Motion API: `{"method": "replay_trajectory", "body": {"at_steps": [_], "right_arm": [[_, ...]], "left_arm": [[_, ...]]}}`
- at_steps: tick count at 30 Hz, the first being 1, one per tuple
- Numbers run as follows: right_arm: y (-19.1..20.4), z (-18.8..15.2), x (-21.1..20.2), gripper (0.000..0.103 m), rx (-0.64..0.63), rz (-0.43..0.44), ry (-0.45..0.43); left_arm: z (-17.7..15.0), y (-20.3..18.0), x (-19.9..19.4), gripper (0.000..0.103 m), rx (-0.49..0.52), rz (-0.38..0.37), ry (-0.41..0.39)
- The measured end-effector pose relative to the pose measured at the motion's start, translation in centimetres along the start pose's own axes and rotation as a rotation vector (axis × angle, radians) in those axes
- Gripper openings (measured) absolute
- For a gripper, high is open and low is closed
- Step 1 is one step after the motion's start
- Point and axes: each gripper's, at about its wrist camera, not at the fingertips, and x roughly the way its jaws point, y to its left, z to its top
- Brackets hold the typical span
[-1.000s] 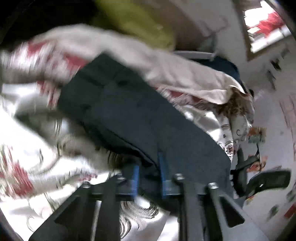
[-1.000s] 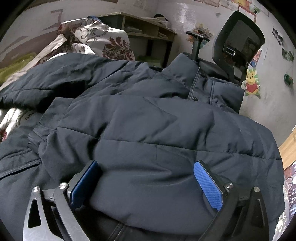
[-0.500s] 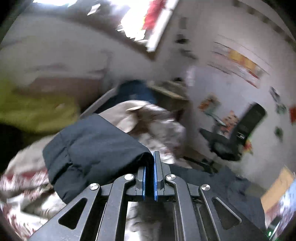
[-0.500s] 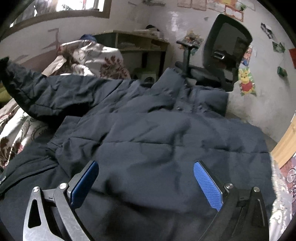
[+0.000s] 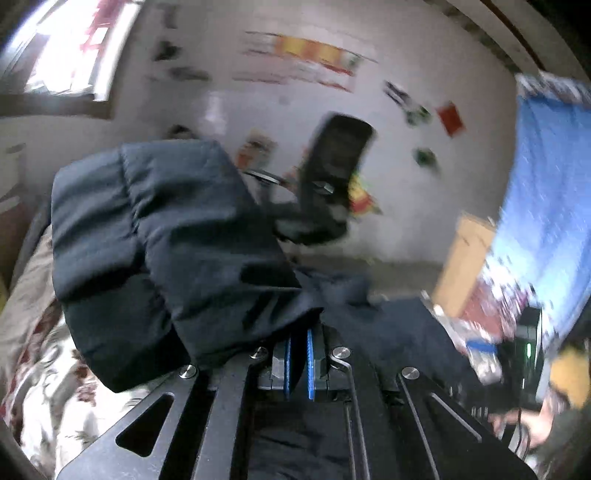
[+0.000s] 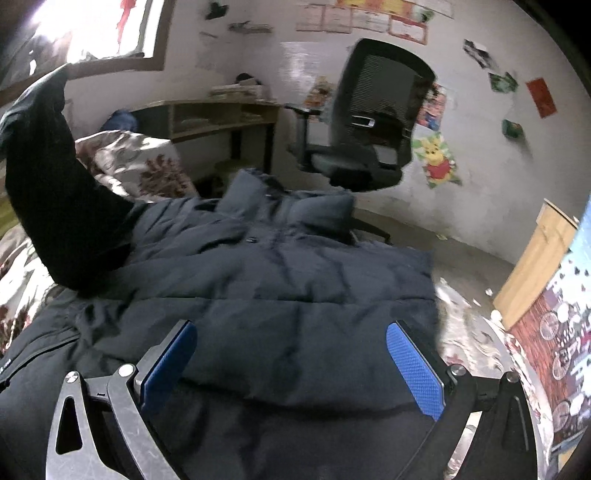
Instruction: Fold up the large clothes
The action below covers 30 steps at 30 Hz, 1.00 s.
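Note:
A large dark navy puffer jacket (image 6: 288, 280) lies spread on the bed, collar toward the far edge. My left gripper (image 5: 300, 354) is shut on the jacket's sleeve (image 5: 166, 236) and holds it lifted above the bed. In the right wrist view the raised sleeve (image 6: 55, 184) hangs at the left. My right gripper (image 6: 291, 365) is open and empty, its blue pads (image 6: 415, 373) spread just above the jacket's lower body.
A floral bedspread (image 6: 129, 162) lies under and beside the jacket. A black office chair (image 6: 369, 125) and a wooden desk (image 6: 221, 118) stand past the bed's far edge. A wooden cabinet (image 6: 535, 266) stands at the right. A window (image 6: 92, 33) is at the upper left.
My left gripper closed on the sleeve and lifted it up and over toward the jacket's body. My right gripper stayed open and pulled back a little over the jacket.

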Motion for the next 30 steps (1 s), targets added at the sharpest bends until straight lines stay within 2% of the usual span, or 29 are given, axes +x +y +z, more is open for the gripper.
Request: {"method": "replay_trajectory", "body": {"at_steps": [5, 11, 15, 18, 21, 22, 24, 25, 26, 28, 30], "right_arm": [[-2.5, -0.7, 0.0, 0.103, 0.054, -0.027, 0.024], [-4.5, -2.1, 0.5, 0.103, 0.137, -0.033, 0.061], [-5.8, -2.9, 0.5, 0.103, 0.210, -0.023, 0.072], [-6.8, -3.3, 0.3, 0.103, 0.276, 0.009, 0.063], [-7.7, -3.8, -0.1, 0.103, 0.356, 0.056, 0.056], [-8.0, -3.9, -0.2, 0.103, 0.387, 0.086, 0.056], [-8.4, -3.8, -0.3, 0.103, 0.433, 0.145, 0.053], [-8.7, -3.8, -0.4, 0.103, 0.460, 0.181, 0.049], [-8.8, -3.8, -0.5, 0.103, 0.481, 0.204, 0.043], [-9.4, -4.0, -0.8, 0.103, 0.538, 0.258, 0.033], [-10.0, -4.5, -0.6, 0.103, 0.613, 0.348, 0.040]], "left_arm": [[-2.3, -5.2, 4.4, 0.004, 0.124, -0.118, 0.138], [-6.4, -9.2, 8.8, 0.004, 0.167, -0.207, 0.344], [-8.3, -11.2, 9.8, 0.004, 0.239, -0.177, 0.381], [-9.7, -11.0, 9.1, 0.005, 0.284, -0.167, 0.393], [-11.0, -10.4, 8.5, 0.009, 0.280, -0.181, 0.417], [-11.2, -10.3, 8.6, 0.014, 0.273, -0.190, 0.421], [-11.6, -10.1, 8.3, 0.034, 0.262, -0.204, 0.424], [-11.6, -10.0, 8.0, 0.048, 0.257, -0.206, 0.417], [-11.6, -10.0, 7.8, 0.053, 0.251, -0.212, 0.407], [-11.6, -9.9, 7.4, 0.053, 0.251, -0.220, 0.407], [-11.8, -9.9, 7.0, 0.053, 0.259, -0.213, 0.412]]}}
